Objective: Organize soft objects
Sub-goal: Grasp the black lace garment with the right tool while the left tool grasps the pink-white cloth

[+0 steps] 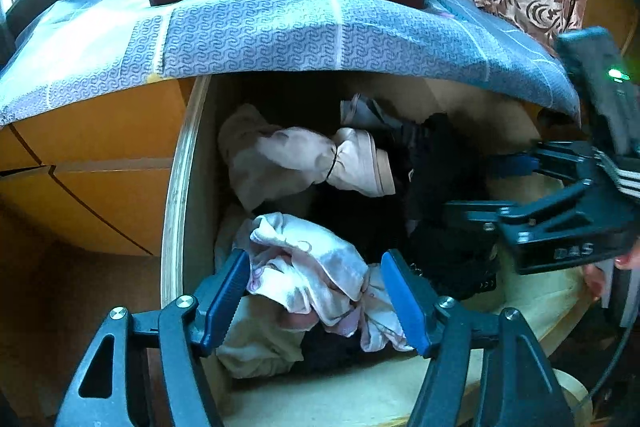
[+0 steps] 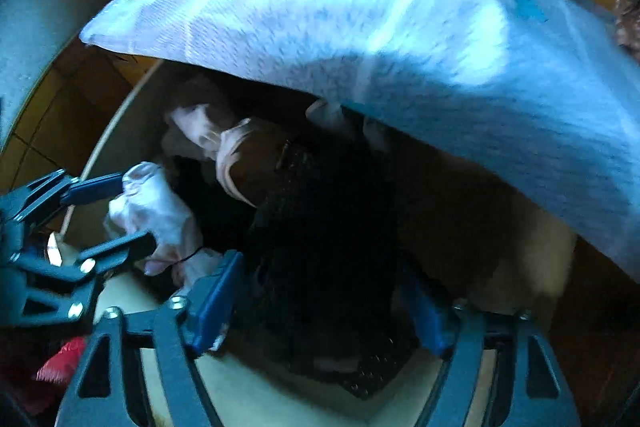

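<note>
Two handheld grippers are reaching into an open pale wooden drawer stuffed with soft garments.

The left gripper is pointing steeply down with its blue pads spread. A crumpled white and pale pink satin cloth is lying between them, brushing the pads, but it is not being squeezed.

The right gripper is also spread wide, straddling a dark, black lacy garment directly beneath it, with no visible pinch. This view is blurred.

Beyond both grippers, a peach-pink bundle tied with a black band is resting deeper in the drawer. A blue patterned cloth is overhanging the drawer's far edge, above the grippers.

Risks: closing the left jaws may be catching only a loose fold, letting the slippery satin slide out. The dark garment may be tangling with neighbouring pieces and dragging them along. The two grippers are working close together and could be colliding.
</note>
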`<action>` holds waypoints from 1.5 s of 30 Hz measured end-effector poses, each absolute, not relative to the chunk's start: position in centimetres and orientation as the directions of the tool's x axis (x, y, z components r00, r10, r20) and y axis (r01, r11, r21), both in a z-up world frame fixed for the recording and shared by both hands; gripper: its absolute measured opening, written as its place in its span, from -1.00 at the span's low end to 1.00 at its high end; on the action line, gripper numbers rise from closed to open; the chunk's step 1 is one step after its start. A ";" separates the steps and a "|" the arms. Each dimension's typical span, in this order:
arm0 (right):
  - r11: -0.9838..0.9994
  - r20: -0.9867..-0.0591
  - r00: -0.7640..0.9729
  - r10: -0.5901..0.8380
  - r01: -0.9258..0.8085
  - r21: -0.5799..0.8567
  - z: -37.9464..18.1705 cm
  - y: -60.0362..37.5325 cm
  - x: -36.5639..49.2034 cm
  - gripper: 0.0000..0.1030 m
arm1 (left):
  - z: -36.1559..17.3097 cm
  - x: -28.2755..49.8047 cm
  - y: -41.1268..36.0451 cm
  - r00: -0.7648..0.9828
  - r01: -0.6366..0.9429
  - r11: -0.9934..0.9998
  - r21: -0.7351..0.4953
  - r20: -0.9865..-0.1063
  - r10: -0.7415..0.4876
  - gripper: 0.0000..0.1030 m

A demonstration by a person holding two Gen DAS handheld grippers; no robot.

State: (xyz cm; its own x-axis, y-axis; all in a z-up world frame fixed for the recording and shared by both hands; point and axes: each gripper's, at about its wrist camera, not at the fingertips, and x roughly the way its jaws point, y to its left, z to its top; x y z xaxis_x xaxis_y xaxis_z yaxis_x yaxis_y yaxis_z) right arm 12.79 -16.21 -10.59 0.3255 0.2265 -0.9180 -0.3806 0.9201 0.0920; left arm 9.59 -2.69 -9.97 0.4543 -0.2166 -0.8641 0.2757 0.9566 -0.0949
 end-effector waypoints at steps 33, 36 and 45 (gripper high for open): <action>0.900 -0.876 0.373 0.307 -0.414 0.139 -9.5 -18.7 9.0 0.22 | -11.8 12.5 -6.1 0.421 0.346 0.937 0.045 -0.900 -0.113 0.22; 0.896 -0.869 0.383 0.314 -0.423 0.137 -9.1 -18.5 8.5 0.22 | -11.7 12.6 -5.7 0.428 0.336 0.941 0.048 -0.898 -0.107 -0.02; 0.904 -0.862 0.415 0.291 -0.413 0.106 -8.8 -18.3 8.4 0.22 | -10.3 13.3 -2.4 0.395 0.319 0.905 -0.281 -0.829 -0.397 -0.60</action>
